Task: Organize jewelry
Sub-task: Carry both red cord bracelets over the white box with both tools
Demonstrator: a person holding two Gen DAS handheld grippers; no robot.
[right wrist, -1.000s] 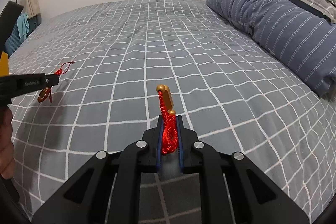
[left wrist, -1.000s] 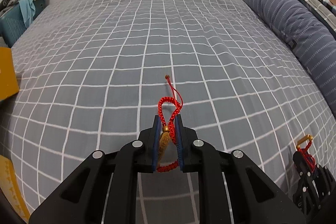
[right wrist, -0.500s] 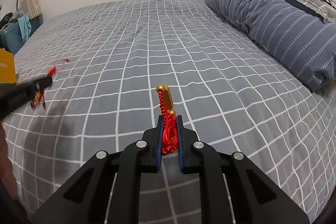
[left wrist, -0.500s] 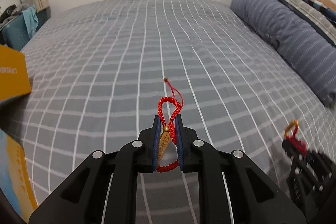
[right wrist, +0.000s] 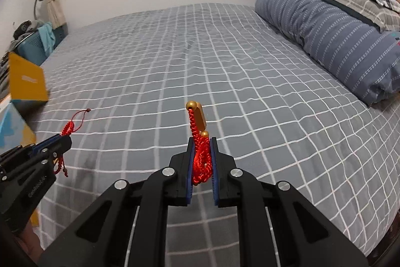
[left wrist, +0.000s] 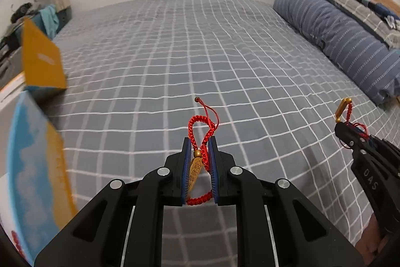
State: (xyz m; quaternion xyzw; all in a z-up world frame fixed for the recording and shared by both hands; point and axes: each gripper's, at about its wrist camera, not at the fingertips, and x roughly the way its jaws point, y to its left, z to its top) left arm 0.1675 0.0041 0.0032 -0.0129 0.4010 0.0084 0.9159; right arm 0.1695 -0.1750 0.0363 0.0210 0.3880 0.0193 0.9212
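My left gripper is shut on a red braided bracelet with a flat gold charm hanging between the pads; its cord tail sticks up and forward. It also shows at the left of the right wrist view. My right gripper is shut on a second red braided bracelet whose gold bar charm stands above the fingertips. It also shows at the right of the left wrist view. Both are held above the grey checked bed.
An open box with an orange lid and a blue and orange side stands at the bed's left edge. A rolled blue striped duvet lies along the right. A blue basket with clothes stands by the far left wall.
Both grippers have tilted up and pulled back, showing more wall and window. The box at the left has come closer into the left wrist view. Both bracelets stay gripped.
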